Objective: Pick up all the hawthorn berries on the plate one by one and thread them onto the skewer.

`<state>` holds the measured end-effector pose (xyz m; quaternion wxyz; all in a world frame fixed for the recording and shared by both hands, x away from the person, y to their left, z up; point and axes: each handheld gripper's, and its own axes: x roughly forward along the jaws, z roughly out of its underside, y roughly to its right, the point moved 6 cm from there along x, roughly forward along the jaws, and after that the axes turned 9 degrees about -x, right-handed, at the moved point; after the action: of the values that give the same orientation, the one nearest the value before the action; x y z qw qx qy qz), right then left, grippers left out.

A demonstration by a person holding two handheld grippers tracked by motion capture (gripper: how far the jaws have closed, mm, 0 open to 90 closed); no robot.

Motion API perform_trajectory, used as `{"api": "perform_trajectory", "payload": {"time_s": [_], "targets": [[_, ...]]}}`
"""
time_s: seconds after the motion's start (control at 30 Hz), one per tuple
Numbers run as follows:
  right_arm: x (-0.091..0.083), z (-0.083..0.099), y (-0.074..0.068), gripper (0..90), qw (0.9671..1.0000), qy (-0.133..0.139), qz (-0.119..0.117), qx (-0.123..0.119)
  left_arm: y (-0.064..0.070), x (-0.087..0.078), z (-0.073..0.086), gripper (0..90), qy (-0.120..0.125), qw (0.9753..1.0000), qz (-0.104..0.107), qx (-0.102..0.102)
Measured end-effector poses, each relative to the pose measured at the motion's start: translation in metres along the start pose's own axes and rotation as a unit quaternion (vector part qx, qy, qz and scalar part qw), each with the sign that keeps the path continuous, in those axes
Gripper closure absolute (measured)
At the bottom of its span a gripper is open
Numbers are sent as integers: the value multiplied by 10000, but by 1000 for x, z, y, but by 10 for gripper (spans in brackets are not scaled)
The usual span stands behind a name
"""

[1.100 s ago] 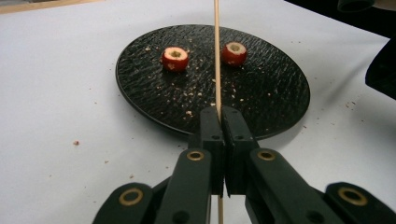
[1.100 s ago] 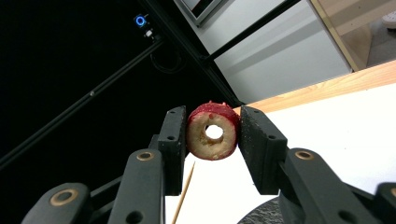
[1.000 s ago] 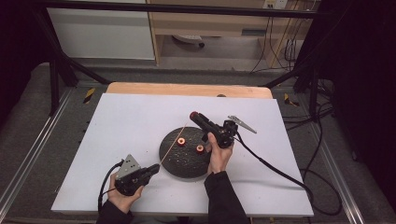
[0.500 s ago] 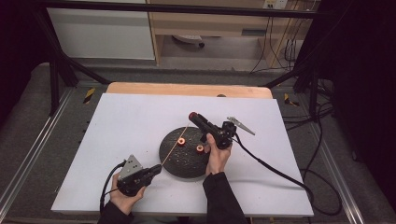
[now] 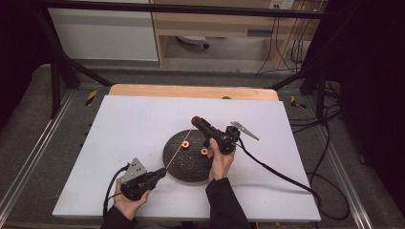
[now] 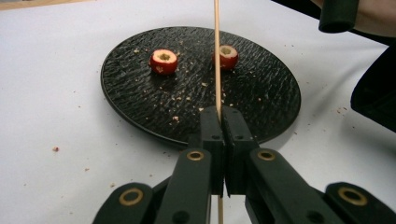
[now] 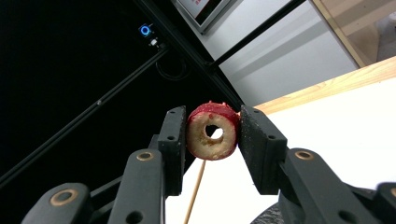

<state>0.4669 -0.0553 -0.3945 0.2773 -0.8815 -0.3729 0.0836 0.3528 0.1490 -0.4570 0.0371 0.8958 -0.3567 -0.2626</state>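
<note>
My left gripper (image 5: 161,174) (image 6: 222,112) is shut on a thin wooden skewer (image 6: 217,56) (image 5: 179,147) that slants up over a round black plate (image 5: 177,164) (image 6: 261,93). Two cored red fruit pieces (image 6: 163,61) (image 6: 227,56) lie on that plate. Raised above the plate's far edge, my right gripper (image 5: 195,121) (image 7: 212,133) is shut on a third cored red fruit piece (image 7: 212,132), its hole facing the camera. The skewer's tip (image 7: 195,191) shows just below that piece in the right gripper view.
The white tabletop (image 5: 138,124) has a wooden strip (image 5: 191,91) along its far edge. Crumbs dot the plate and the table near it. A black cable (image 5: 282,174) trails right from the right gripper. Dark frame bars stand around the table.
The right gripper with the fruit piece has shifted slightly left and up toward the skewer's tip. The left gripper and skewer have hardly moved.
</note>
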Motion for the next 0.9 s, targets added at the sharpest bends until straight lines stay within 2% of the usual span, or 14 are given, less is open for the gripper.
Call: {"api": "perform_trajectory", "payload": {"time_s": [0.2,0.7,0.9], "targets": [[0,5,-1,629,10000,-24,-32,13,2,2,-1,882,16,10000,-29,-82],[-2,19,-5,630,9995,-303,-119,-23,6,9,-7,883,-12,9998,-44,-214],[-3,26,-7,630,9988,-456,-156,-49,7,15,-17,883,-9,9996,-20,-268]]}}
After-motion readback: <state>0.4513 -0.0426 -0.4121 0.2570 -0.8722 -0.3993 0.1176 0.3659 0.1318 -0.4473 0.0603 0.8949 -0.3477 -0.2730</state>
